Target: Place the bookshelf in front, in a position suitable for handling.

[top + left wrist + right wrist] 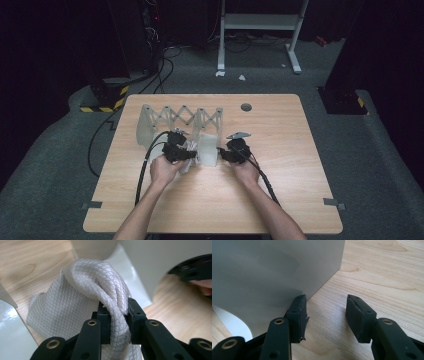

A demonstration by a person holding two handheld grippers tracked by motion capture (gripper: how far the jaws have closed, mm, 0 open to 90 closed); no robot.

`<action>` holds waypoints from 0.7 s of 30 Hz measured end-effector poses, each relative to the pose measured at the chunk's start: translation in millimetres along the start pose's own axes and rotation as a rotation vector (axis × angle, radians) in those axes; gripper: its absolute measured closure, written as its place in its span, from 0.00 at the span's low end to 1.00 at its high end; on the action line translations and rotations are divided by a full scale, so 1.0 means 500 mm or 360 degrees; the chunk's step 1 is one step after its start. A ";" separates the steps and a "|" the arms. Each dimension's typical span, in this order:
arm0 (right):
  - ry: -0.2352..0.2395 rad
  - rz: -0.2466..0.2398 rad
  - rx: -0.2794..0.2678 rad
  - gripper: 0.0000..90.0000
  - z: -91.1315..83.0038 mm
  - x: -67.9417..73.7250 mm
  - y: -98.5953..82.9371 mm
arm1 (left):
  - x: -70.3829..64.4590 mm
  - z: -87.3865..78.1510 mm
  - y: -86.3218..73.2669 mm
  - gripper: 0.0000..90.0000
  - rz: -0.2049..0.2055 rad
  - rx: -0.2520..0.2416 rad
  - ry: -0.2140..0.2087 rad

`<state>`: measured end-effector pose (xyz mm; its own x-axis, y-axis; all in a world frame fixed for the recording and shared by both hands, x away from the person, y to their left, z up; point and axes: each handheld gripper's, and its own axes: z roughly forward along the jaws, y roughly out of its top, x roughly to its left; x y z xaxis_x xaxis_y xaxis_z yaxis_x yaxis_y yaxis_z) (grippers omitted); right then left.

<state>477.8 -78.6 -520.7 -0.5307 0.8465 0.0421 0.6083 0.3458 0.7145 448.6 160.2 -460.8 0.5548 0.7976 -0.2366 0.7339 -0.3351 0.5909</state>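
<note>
a cloth (75, 305) is pinched by the left tool (119, 315); the right tool (327, 312) is held wide beside the rack (274, 272) on the worktop (374, 272).

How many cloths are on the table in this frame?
1: a white quilted cloth, clamped in the left gripper beside the white accordion rack. Others could be hidden behind the rack's panels.
</note>
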 end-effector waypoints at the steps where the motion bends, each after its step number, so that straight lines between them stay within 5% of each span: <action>1: -0.0003 -0.0004 -0.0006 0.57 0.000 0.001 -0.001 | -0.003 -0.004 0.001 0.84 0.0008 -0.0009 -0.0020; 13: -0.0016 -0.0026 -0.0061 0.56 0.001 0.003 -0.011 | -0.065 0.022 0.041 0.84 0.0155 0.0012 -0.0125; 21: -0.0035 -0.0047 -0.0059 0.56 0.001 0.007 -0.011 | -0.075 0.095 0.057 0.84 0.0173 0.0096 -0.0061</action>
<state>472.7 -77.2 -525.1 -0.5348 0.8450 0.0057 0.5699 0.3557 0.7408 467.2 96.7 -472.0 0.6459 0.7357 -0.2040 0.6903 -0.4487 0.5675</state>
